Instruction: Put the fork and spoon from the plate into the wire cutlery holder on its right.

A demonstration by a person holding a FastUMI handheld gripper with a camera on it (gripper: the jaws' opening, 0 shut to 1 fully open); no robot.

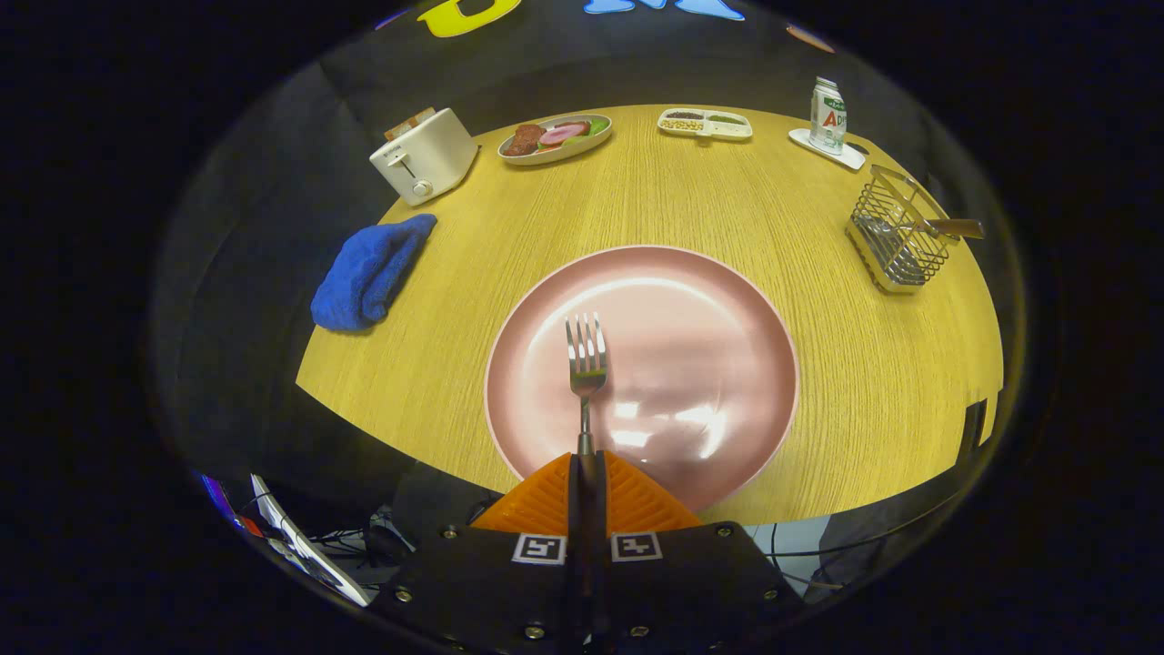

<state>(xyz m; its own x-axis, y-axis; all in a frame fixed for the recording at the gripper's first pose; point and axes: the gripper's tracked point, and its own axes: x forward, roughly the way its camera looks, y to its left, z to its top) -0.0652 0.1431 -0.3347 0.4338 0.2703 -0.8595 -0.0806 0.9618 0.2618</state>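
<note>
My gripper (587,468) is shut on the handle of a metal fork (585,359). The fork's tines point straight ahead over the pink plate (727,364), and it looks lifted above the plate. The plate holds nothing else. The wire cutlery holder (896,238) stands on the table to the right, beyond the plate. A utensil with a wooden handle (950,227) rests in it, leaning out to the right.
A round wooden table (727,200) carries a blue cloth (368,273) on the left, a white toaster (425,156), a dish of food (555,138), a divided tray (705,123) and a can on a coaster (826,116) at the back.
</note>
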